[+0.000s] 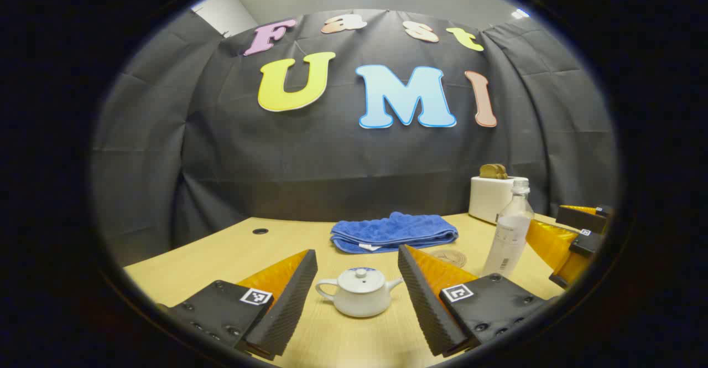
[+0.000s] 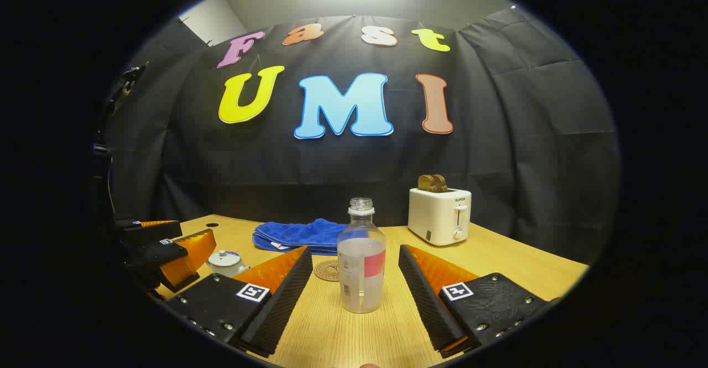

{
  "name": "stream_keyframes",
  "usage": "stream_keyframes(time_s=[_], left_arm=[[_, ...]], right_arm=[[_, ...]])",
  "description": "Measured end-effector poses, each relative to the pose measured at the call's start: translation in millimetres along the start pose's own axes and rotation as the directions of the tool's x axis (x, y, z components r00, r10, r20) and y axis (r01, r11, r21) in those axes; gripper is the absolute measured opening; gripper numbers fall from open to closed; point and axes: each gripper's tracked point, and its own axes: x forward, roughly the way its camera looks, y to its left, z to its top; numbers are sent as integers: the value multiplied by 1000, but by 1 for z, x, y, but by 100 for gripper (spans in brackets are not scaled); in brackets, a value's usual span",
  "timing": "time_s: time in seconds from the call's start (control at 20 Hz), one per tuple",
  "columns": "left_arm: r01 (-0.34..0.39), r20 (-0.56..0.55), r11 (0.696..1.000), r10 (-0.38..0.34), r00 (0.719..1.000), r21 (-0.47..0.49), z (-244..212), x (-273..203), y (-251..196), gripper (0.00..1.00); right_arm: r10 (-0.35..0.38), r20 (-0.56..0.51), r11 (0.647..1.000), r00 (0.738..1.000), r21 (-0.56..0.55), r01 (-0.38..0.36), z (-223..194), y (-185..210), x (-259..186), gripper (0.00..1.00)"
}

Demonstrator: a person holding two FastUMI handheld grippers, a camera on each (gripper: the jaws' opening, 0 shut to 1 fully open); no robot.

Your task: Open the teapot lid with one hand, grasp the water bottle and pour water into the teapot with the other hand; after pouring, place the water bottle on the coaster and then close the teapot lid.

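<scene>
Left tongs (image 1: 358, 285) level, spread wide either side of lidded teapot (image 1: 359, 292), untouching; right tongs (image 2: 355, 279) likewise flank uncapped water bottle (image 2: 361, 257); coaster (image 2: 327, 270) partly hidden

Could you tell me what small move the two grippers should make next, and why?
Probably ease the left gripper forward and down onto the teapot lid, which sits closed between its open jaws. The right gripper already frames the uncapped water bottle.
</scene>
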Motion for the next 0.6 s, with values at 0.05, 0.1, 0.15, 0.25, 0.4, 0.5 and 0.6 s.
stream_keyframes(time_s=[0.05, 0.1, 0.15, 0.25, 0.4, 0.5, 0.6], left_arm=[[1, -3, 1000, -1, 1000, -1, 0, 0, 0, 99], [2, -4, 1000, -2, 1000, -2, -1, 2, 0, 99], [6, -6, 1000, -6, 1000, -3, -1, 3, 0, 99], [6, -10, 1000, -6, 1000, -2, -2, 4, 0, 99], [7, -11, 1000, -7, 1000, -5, -4, 6, -1, 99], [5, -11, 1000, -5, 1000, -7, -4, 7, 1, 99], [5, -12, 1000, -6, 1000, -6, -5, 9, 1, 99]], right_arm=[[1, 0, 1000, 1000, 3, -1, 0, 0, 0, 98], [2, -1, 1000, 1000, 4, -2, -1, 1, 0, 97], [1, -1, 1000, 1000, 5, -1, 0, 0, 0, 98], [1, -2, 1000, 1000, 6, -1, -1, 0, -1, 97], [0, -5, 1000, 1000, 6, 0, -3, 0, 0, 97], [-2, -9, 1000, 1000, 10, 2, -4, -1, 0, 97], [-3, -11, 1000, 1000, 12, 3, -6, -2, 0, 97]])
